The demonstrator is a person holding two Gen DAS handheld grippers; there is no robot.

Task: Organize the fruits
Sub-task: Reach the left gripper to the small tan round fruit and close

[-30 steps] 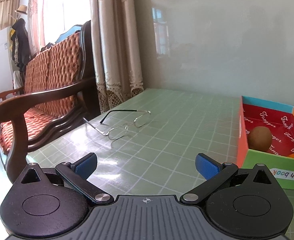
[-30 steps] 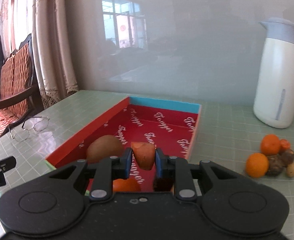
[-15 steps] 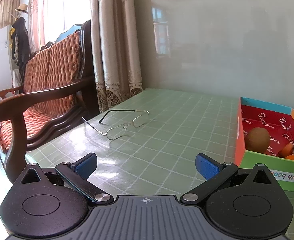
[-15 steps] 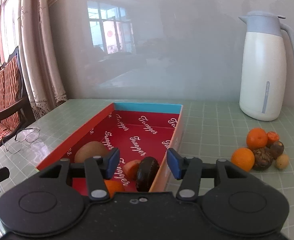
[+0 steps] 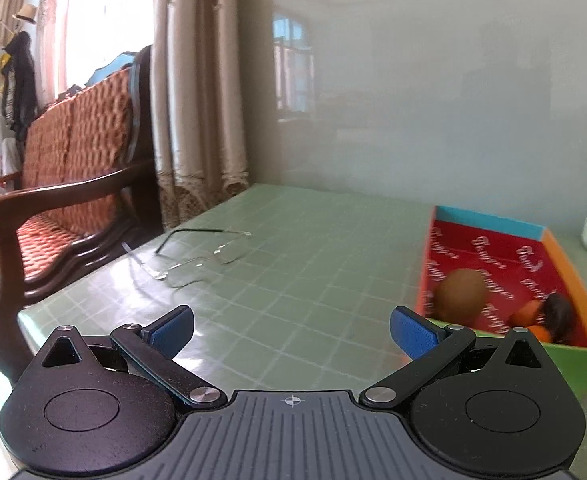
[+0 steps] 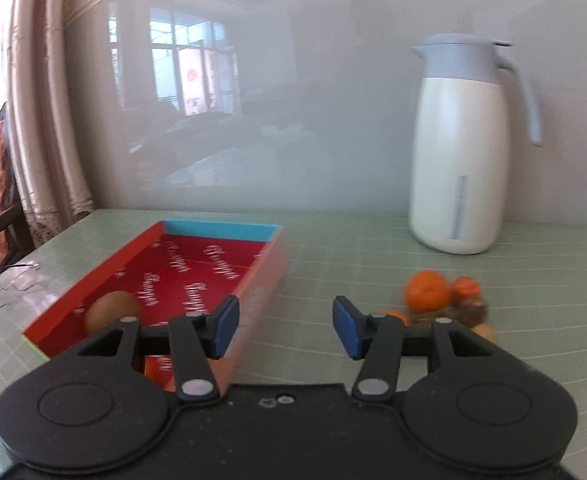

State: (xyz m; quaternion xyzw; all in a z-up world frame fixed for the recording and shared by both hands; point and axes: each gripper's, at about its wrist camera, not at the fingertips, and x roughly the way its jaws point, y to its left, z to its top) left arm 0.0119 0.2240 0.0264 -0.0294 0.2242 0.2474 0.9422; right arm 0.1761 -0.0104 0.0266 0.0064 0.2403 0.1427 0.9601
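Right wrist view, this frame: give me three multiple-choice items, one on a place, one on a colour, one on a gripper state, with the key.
1. Where is the pile of loose fruit?
A. inside the box
B. on the table, right of the box
C. beside the eyeglasses

2. What colour is the box's inner floor?
A. red
B. white
C. black

3. How is the right gripper?
A. shut on an orange
B. shut on the jug
C. open, holding nothing

Key:
1 B, the fruit lies on the green table past the box's right wall.
2 A, red with white lettering.
3 C, only table shows between its blue pads.
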